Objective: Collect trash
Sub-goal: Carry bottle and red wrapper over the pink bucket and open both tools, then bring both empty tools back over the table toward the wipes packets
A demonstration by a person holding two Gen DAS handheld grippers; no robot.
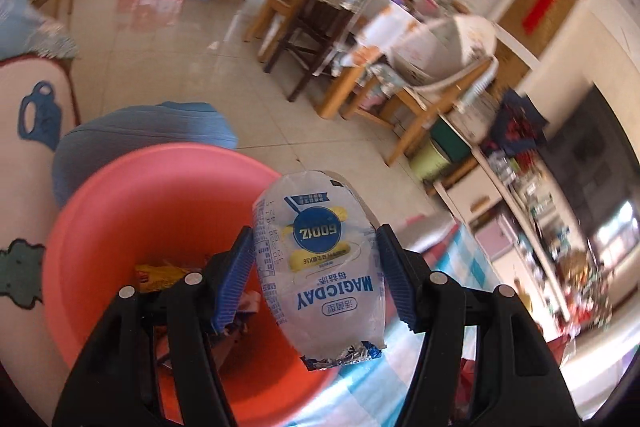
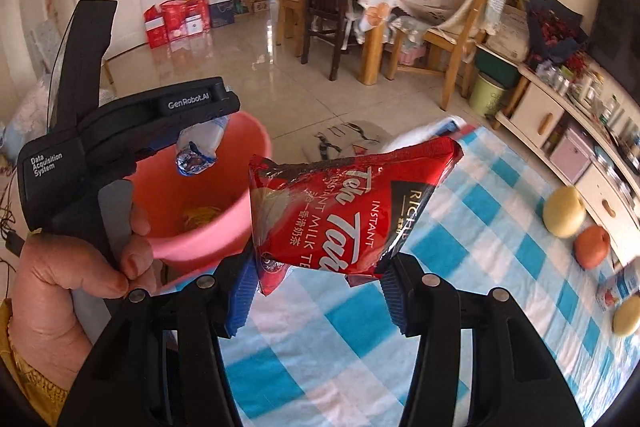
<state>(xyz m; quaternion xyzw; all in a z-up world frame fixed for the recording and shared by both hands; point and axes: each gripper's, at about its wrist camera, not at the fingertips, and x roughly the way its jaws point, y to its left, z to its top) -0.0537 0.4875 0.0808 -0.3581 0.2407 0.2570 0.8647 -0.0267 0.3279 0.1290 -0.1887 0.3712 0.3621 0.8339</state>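
Wrappers fill both sets of tongs. The left gripper (image 1: 316,267) stands about half open with its blue pads pressed on the sides of a clear-and-blue pouch (image 1: 320,267), the pouch's long axis running along the fingers and its crimped foil end toward the camera. Under and just left of it sits the pink bucket (image 1: 120,219), with scraps already in its bottom.

The right gripper (image 2: 316,291) is also about half open and clamped on a red tea packet (image 2: 344,215), which stands up from the pads and leans right over the blue-checked cloth (image 2: 460,227).

Seen from the right wrist, the bucket lies left of and beyond the packet, and the left gripper already hangs over its mouth with the pouch's foil end pointing down inside the rim. So the left hand (image 2: 72,267) is the nearer of the 2: its pouch probably only needs letting go. The packet looks to be beside the rim, not over the opening, and would have to shift left first.
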